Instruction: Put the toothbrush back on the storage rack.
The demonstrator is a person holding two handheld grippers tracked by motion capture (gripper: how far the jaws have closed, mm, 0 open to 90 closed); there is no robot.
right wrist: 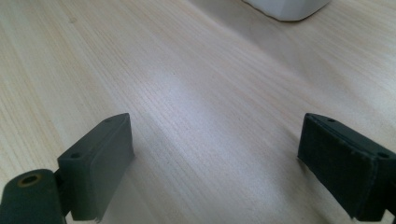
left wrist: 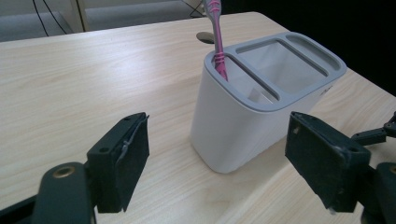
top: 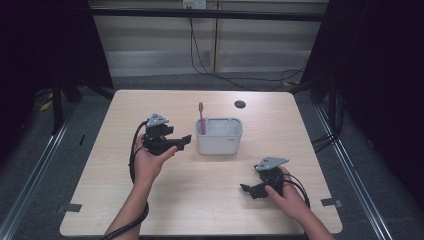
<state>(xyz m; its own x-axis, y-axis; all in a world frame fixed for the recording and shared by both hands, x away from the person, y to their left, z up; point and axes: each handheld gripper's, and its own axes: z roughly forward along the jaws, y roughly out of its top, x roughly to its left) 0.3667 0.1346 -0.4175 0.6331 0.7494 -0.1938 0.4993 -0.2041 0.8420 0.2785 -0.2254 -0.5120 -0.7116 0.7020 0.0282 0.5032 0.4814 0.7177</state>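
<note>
A white holder (top: 219, 136) with a grey rim split into three compartments stands upright near the middle of the table (top: 150, 210). A pink toothbrush (top: 201, 117) stands nearly upright in its narrow end compartment, on the holder's left in the high view, its top rising well above the rim.

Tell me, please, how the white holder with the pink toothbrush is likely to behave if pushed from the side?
The holder looks like hollow plastic, so probably light and apt to slide on the smooth table. Its wide base suggests little tipping. The toothbrush leans loosely and may rattle.
</note>
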